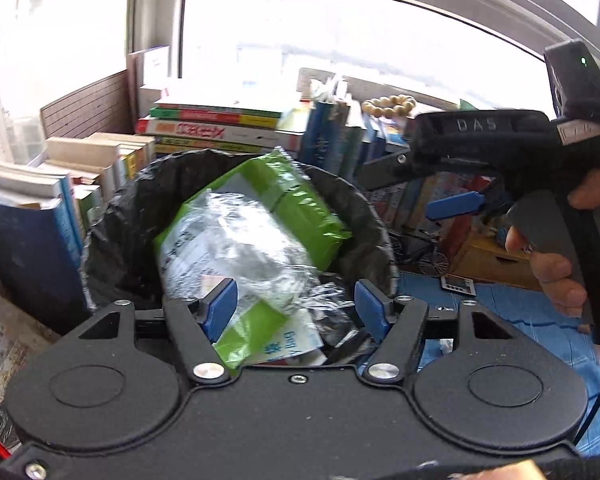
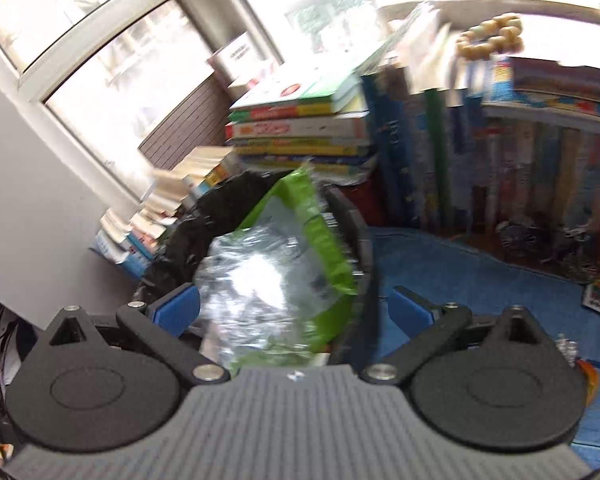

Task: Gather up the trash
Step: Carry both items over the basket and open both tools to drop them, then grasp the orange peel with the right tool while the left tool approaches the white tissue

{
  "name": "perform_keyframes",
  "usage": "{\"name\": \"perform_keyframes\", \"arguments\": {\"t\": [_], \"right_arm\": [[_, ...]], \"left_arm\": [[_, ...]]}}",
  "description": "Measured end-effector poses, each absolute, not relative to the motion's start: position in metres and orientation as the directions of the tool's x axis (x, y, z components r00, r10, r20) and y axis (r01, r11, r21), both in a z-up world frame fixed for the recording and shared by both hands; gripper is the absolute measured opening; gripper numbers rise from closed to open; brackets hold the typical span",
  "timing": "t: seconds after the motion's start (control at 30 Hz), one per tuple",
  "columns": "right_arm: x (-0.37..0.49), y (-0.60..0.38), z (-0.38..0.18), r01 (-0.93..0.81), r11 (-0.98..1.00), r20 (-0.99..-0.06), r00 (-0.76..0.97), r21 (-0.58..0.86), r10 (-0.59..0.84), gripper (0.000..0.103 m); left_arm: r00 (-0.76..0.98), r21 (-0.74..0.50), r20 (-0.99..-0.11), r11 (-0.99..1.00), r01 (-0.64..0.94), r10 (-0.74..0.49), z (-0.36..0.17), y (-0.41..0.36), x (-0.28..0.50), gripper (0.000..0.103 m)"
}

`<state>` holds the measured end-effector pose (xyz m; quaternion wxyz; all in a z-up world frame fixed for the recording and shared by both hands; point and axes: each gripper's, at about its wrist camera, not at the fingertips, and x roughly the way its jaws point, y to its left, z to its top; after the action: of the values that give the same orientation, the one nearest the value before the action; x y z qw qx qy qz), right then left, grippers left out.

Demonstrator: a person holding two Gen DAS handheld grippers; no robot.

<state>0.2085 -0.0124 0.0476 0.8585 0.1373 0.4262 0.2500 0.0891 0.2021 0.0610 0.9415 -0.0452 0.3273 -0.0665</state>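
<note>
Bright windows (image 1: 340, 36) across the back, overexposed, nothing legible beyond the glass. Stacked and upright books (image 1: 216, 128) crowding a blue-covered surface (image 2: 480, 280), with a string of wooden beads (image 1: 388, 106) on top at 1 o'clock.

Just ahead of both cameras, a bin lined with a black bag (image 1: 116, 240), rim crumpled. Inside it, a green-and-silver foil wrapper (image 1: 256, 216), long axis running from 7 o'clock up to 1 o'clock in the left wrist view, green upper end (image 2: 296, 196) poking above the far rim. Lower end cut off behind the gripper body; printed text smeared by motion blur, unreadable. Beneath it more crumpled plastic and paper, contents hard to separate.

Left gripper (image 1: 296, 310) released, blue pads spread wide on either side of the wrapper; contact at the left pad possible but not certain. Right gripper (image 2: 296, 308) likewise spread wide, clasping nothing, poised over the bin's near edge; also seen from the side at 3 o'clock in the left wrist view, handle wrapped by a hand (image 1: 556, 264). Right wrist view heavily blurred, bin's right wall only a dark streak.
</note>
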Motion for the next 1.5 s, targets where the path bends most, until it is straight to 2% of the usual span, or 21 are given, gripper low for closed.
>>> {"name": "perform_keyframes", "arguments": {"t": [0.27, 0.53, 0.77, 0.83, 0.9, 0.93, 1.0, 1.2, 1.5], "right_arm": [[0.189, -0.099, 0.007, -0.143, 0.899, -0.666, 0.626, 0.413, 0.405, 0.103], [0.159, -0.156, -0.033, -0.029, 0.944, -0.701, 0.662, 0.328, 0.264, 0.095], [0.144, -0.194, -0.065, 0.033, 0.972, -0.744, 0.65, 0.233, 0.156, 0.083], [0.143, -0.2, -0.074, 0.05, 0.976, -0.755, 0.643, 0.21, 0.129, 0.076], [0.144, -0.208, -0.086, 0.083, 0.977, -0.769, 0.631, 0.198, 0.102, 0.063], [0.145, -0.212, -0.091, 0.103, 0.975, -0.776, 0.623, 0.199, 0.093, 0.06], [0.148, -0.222, -0.102, 0.143, 0.967, -0.79, 0.608, 0.209, 0.081, 0.051], [0.16, -0.239, -0.13, 0.17, 0.956, -0.808, 0.58, 0.241, 0.101, 0.041], [0.184, -0.243, -0.157, 0.154, 0.944, -0.813, 0.56, 0.293, 0.161, 0.039]], "left_arm": [[0.772, -0.09, -0.606, 0.981, 0.173, -0.192, 0.057, 0.155, 0.092, 0.063], [0.763, -0.075, -0.588, 0.957, 0.28, -0.269, 0.056, 0.103, 0.098, 0.063], [0.697, -0.091, -0.639, 0.931, 0.353, -0.327, 0.022, 0.05, 0.115, 0.061], [0.668, -0.1, -0.661, 0.923, 0.372, -0.341, 0.007, 0.035, 0.121, 0.056], [0.639, -0.108, -0.684, 0.916, 0.387, -0.351, -0.011, 0.02, 0.129, 0.052], [0.624, -0.114, -0.697, 0.913, 0.392, -0.355, -0.021, 0.012, 0.133, 0.049], [0.594, -0.119, -0.721, 0.909, 0.4, -0.356, -0.041, -0.003, 0.141, 0.043], [0.535, -0.109, -0.775, 0.905, 0.412, -0.337, -0.095, -0.043, 0.166, 0.038], [0.507, -0.089, -0.807, 0.911, 0.402, -0.303, -0.145, -0.078, 0.201, 0.037]]}}
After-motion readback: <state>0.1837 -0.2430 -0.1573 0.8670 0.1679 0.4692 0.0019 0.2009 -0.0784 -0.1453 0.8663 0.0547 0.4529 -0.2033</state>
